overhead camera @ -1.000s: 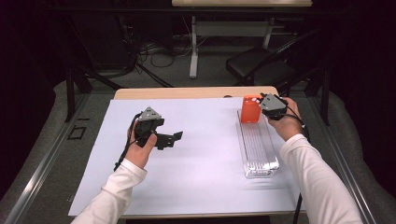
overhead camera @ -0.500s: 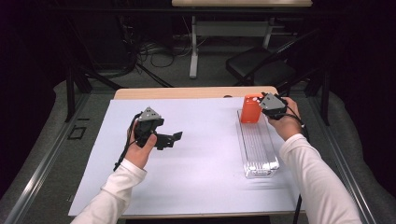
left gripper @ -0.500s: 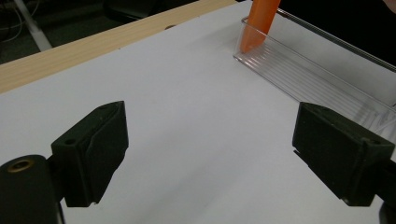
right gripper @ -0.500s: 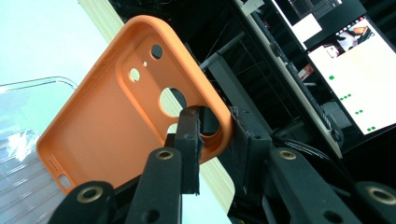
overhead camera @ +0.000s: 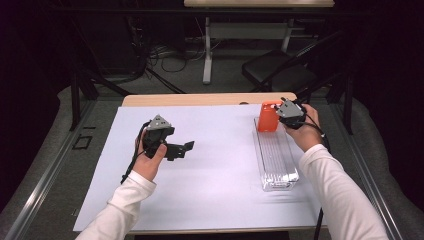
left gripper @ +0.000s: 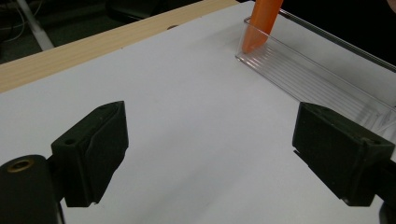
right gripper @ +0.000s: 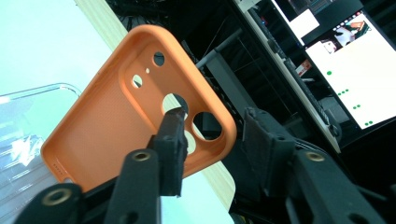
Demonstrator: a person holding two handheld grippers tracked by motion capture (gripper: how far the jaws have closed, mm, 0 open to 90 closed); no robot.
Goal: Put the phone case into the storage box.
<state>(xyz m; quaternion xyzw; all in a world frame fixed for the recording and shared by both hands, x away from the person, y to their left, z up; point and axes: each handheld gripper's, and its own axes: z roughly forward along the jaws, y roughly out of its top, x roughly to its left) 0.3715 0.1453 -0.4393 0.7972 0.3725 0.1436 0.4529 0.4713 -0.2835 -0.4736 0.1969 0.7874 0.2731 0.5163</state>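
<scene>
In the high view we are seeing the right gripper (overhead camera: 278,116) at the upper right, beside an orange phone case (overhead camera: 268,118) standing in the far end of a clear plastic tray (overhead camera: 276,161). In the right gripper view we are seeing the case's (right gripper: 135,126) camera cut-outs and the jaws, just opening, parted around its edge, released. The left gripper (overhead camera: 186,147) is hovering released, jaws wide, over the white sheet (overhead camera: 220,175). No writing is legible.

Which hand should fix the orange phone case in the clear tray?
The right. The right gripper is beside the orange phone case, which stands in the clear tray's far end; its jaws have just been opening. The left gripper hangs open across the table.
</scene>
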